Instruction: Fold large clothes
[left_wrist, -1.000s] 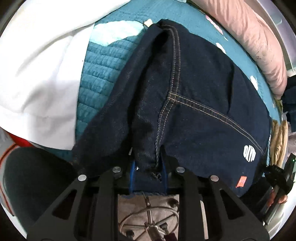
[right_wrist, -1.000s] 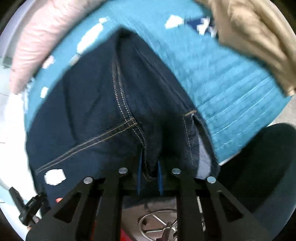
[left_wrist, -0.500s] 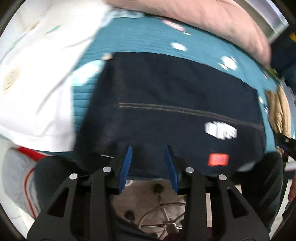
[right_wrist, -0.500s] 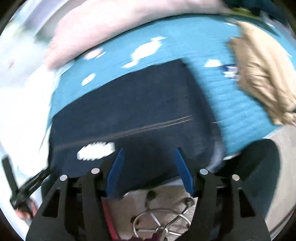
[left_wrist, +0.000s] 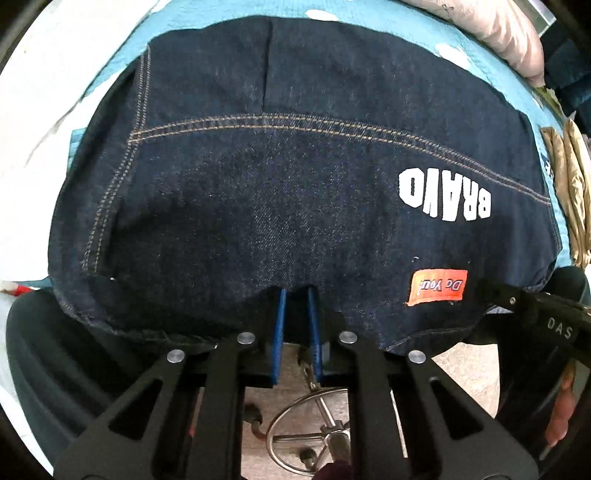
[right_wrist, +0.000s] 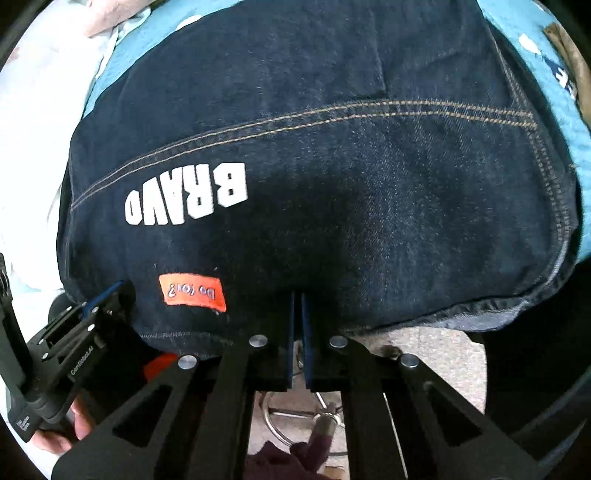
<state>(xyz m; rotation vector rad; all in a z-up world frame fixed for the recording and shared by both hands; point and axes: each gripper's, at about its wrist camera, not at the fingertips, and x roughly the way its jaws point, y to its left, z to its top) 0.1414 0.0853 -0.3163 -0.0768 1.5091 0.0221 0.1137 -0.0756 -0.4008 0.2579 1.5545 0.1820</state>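
Observation:
A dark denim garment (left_wrist: 295, 192) lies folded flat on the teal quilt (left_wrist: 461, 48), with white "BRAVO" lettering (left_wrist: 443, 195) and an orange patch (left_wrist: 437, 288) facing up. My left gripper (left_wrist: 295, 295) points down at its near edge. Its jaws are closing, a narrow gap remains, and the blue pads (left_wrist: 279, 332) do not press the cloth. In the right wrist view the same denim (right_wrist: 369, 184) fills the frame. My right gripper (right_wrist: 297, 297) is shut at the near edge, beside the orange patch (right_wrist: 192, 291), holding nothing. The left gripper (right_wrist: 110, 291) shows at lower left.
White cloth (left_wrist: 44, 110) lies left of the denim, a pink pillow (left_wrist: 509, 40) lies at the back right, and tan clothes (left_wrist: 576, 192) lie on the right. Below the bed edge are a chair's metal base (left_wrist: 321, 432) and a dark seat (left_wrist: 55, 369).
A second ago both grippers held a bunched denim edge. They let go and opened wide half a second ago. Now the denim lies flat and both sets of jaws have narrowed at its near edge.

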